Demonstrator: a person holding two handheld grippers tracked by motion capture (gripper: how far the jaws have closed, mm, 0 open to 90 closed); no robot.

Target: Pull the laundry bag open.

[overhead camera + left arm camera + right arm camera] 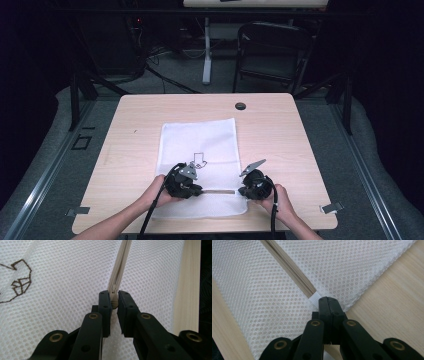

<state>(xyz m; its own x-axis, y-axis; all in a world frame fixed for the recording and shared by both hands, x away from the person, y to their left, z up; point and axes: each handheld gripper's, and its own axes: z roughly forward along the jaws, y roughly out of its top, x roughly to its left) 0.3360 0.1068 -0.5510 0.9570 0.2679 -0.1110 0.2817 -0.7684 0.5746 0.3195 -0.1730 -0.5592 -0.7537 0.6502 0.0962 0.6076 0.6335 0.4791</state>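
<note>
Black jaws rising from the bottom of the left gripper view are seen closed on a small beige zipper pull (114, 302), which is pinched between the pads of the left tongs (114, 298). From that pull the beige zipper (121, 263) runs away across a white mesh laundry bag (67, 272), on which a brown outline emblem (18, 277) is stitched.

In the right gripper view the right tongs (328, 300) are shut on the bag's edge — the white fabric tab (315, 298) at the zipper's end is caught right at the jaw tips. The zipper (289, 271) is seen running diagonally away from the tab, with pale wood of the counter (387, 297) exposed beside the mesh.

From the high view the bag (200, 140) is shown lying flat on the counter (280, 125), towards its near half. Both tongs are held at the bag's near end by a person's hands: the left tongs (200, 190) at one end of the zipper (219, 191), the right tongs (240, 191) at the other, the jaws facing each other along it. A dark round grommet (240, 106) is set into the far part of the counter — well apart from the bag.
</note>
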